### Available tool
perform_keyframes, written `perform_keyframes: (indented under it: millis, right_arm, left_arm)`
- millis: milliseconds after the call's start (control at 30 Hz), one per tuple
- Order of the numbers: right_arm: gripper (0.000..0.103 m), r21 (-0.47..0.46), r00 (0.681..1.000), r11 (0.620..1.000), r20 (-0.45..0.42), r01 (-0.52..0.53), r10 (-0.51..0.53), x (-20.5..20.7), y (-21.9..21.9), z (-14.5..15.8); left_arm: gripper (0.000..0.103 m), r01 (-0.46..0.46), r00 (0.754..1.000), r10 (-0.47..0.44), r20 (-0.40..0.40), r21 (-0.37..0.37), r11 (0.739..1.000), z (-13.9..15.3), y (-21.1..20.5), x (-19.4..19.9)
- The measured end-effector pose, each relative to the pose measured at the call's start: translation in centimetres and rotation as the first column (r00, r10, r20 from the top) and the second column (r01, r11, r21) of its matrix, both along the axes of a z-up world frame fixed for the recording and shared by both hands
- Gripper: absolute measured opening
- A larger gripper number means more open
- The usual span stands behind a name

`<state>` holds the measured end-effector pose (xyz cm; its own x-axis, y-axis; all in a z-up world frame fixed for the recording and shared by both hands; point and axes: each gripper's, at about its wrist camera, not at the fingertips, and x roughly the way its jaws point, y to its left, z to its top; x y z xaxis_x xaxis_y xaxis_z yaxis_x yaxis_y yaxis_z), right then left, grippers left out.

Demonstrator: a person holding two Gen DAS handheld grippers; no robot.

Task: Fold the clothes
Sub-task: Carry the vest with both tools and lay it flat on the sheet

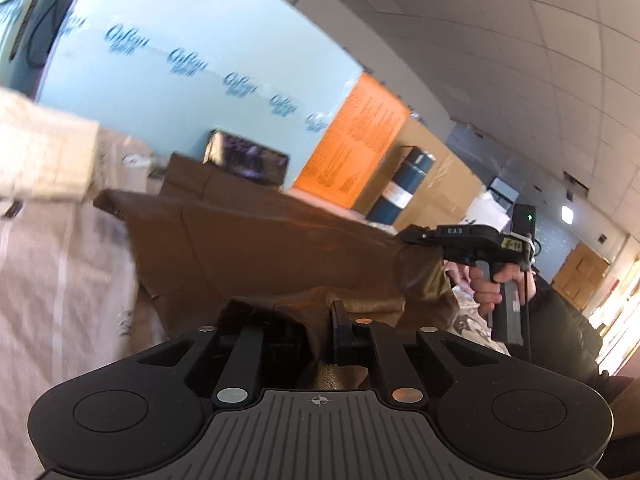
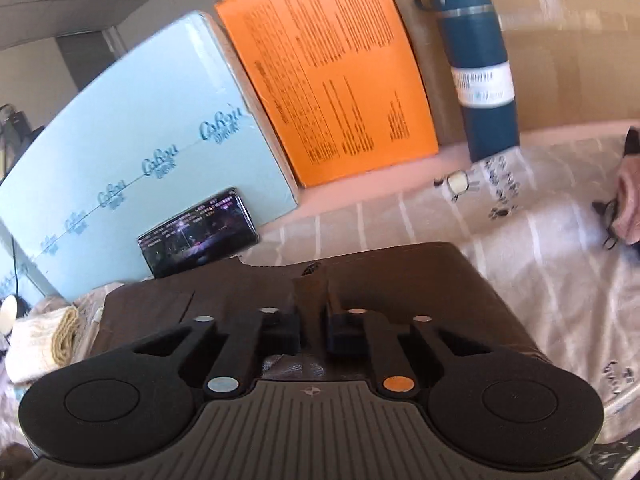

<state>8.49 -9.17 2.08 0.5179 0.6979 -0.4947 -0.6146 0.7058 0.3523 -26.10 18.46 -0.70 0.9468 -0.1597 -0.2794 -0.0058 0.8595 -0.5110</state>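
Left gripper (image 1: 316,320), right gripper (image 2: 314,330) pinch brown garment (image 1: 256,240).

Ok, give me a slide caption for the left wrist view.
Left tongs and right tongs hold a brown garment lifted above the printed sheet.

place: storage/office room rigged as a work area, not a home
ceiling: grid tile panels (image 1: 500,40), office type
walls: cardboard cartons (image 2: 560,72) stacked behind, more boxes (image 1: 580,272) further off
props: pale blue foam board (image 2: 132,148), orange printed sheet (image 2: 332,68)
surface: printed striped bedsheet (image 2: 520,248) as cover
extras: phone (image 2: 198,236) leaning on board, blue flask (image 2: 476,60)
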Motion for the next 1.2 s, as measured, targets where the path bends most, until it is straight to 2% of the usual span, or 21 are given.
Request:
perform_keyframes:
  millis: [33, 133, 233, 300, 367, 433, 533, 600, 633, 700, 733, 767, 800, 833, 867, 900, 967, 1033, 1100, 1200]
  right_arm:
    - [0.006, 0.006, 0.999, 1.000, 0.039, 0.007, -0.007, -1.0, -0.8, 0.5]
    - [0.006, 0.076, 0.991, 0.997, 0.130, 0.030, -0.039, -3.8, -4.1, 2.7]
    - [0.006, 0.149, 0.975, 0.987, 0.201, 0.065, -0.095, -6.9, -8.2, 4.3]
    - [0.006, 0.196, 0.963, 0.976, 0.232, 0.092, -0.137, -9.2, -11.3, 4.9]
    - [0.006, 0.228, 0.957, 0.967, 0.235, 0.115, -0.169, -11.5, -14.3, 4.4]
    - [0.006, 0.248, 0.956, 0.960, 0.225, 0.132, -0.190, -13.8, -17.0, 3.5]
    - [0.006, 0.227, 0.959, 0.960, 0.192, 0.163, -0.208, -17.0, -20.1, 0.9]
    - [0.008, 0.206, 0.965, 0.965, 0.166, 0.165, -0.201, -18.9, -21.7, -0.8]
    - [0.011, 0.208, 0.967, 0.964, 0.161, 0.163, -0.198, -19.7, -22.6, -1.2]
    - [0.035, 0.217, 0.969, 0.964, 0.154, 0.156, -0.192, -21.2, -24.4, -1.9]
    - [0.039, 0.221, 0.970, 0.963, 0.151, 0.153, -0.189, -21.9, -25.2, -2.2]
    - [0.040, 0.247, 0.969, 0.956, 0.150, 0.156, -0.197, -22.3, -26.1, -2.2]
    - [0.046, 0.276, 0.967, 0.948, 0.150, 0.160, -0.207, -22.7, -27.0, -2.1]
    - [0.051, 0.291, 0.966, 0.942, 0.146, 0.166, -0.216, -22.4, -27.2, -1.9]
    - [0.061, 0.303, 0.964, 0.937, 0.141, 0.173, -0.224, -22.0, -27.3, -1.6]
    - [0.067, 0.316, 0.963, 0.931, 0.136, 0.180, -0.233, -21.6, -27.3, -1.3]
    - [0.069, 0.341, 0.960, 0.920, 0.126, 0.194, -0.249, -20.7, -27.5, -0.8]
    - [0.070, 0.351, 0.961, 0.916, 0.116, 0.196, -0.250, -19.4, -26.9, -0.1]
    - [0.073, 0.344, 0.971, 0.922, 0.090, 0.178, -0.221, -17.3, -25.2, 0.8]
    - [0.073, 0.343, 0.989, 0.929, -0.004, 0.140, -0.148, -13.7, -21.7, 1.6]
  left_arm:
    - [0.008, 0.003, 1.000, -0.003, 0.012, 0.031, 1.000, 0.3, -0.3, 0.1]
    - [0.008, 0.046, 0.982, -0.055, 0.178, 0.051, 0.998, 2.1, -0.7, -1.5]
    - [0.008, 0.132, 0.933, -0.153, 0.326, 0.086, 0.988, 3.5, -1.3, -3.5]
    - [0.008, 0.210, 0.892, -0.239, 0.385, 0.115, 0.971, 3.6, -1.9, -5.0]
    - [0.009, 0.262, 0.882, -0.286, 0.374, 0.115, 0.958, 3.2, -2.3, -6.0]
    - [0.009, 0.303, 0.883, -0.323, 0.341, 0.113, 0.946, 2.5, -2.8, -6.7]
    - [0.010, 0.371, 0.881, -0.388, 0.270, 0.113, 0.922, 1.6, -3.8, -7.5]
    - [0.011, 0.376, 0.896, -0.390, 0.210, 0.104, 0.921, 0.9, -3.9, -8.2]
    - [0.013, 0.378, 0.903, -0.391, 0.179, 0.100, 0.920, 0.6, -3.9, -8.5]
    - [0.027, 0.382, 0.913, -0.391, 0.118, 0.090, 0.920, -0.1, -3.9, -9.1]
    - [0.034, 0.384, 0.917, -0.390, 0.087, 0.085, 0.920, -0.4, -3.9, -9.4]
    - [0.036, 0.385, 0.919, -0.390, 0.056, 0.080, 0.919, -0.7, -3.9, -9.8]
    - [0.037, 0.356, 0.931, -0.360, 0.056, 0.074, 0.932, -0.9, -3.4, -10.4]
    - [0.043, 0.330, 0.940, -0.334, 0.070, 0.063, 0.942, -1.1, -2.7, -11.0]
    - [0.052, 0.298, 0.948, -0.302, 0.099, 0.050, 0.953, -1.1, -1.9, -11.7]
    - [0.057, 0.245, 0.960, -0.248, 0.129, 0.037, 0.969, -0.9, -1.2, -12.1]
    - [0.076, 0.133, 0.978, -0.134, 0.160, 0.014, 0.991, -0.3, 0.2, -11.9]
    - [0.079, 0.015, 0.987, -0.015, 0.160, -0.003, 1.000, 0.7, 1.3, -10.6]
    - [0.079, -0.103, 0.982, 0.105, 0.158, -0.021, 0.994, 1.7, 2.4, -9.3]
    - [0.079, -0.216, 0.976, 0.217, 0.028, -0.033, 0.976, 2.4, 3.7, -4.6]
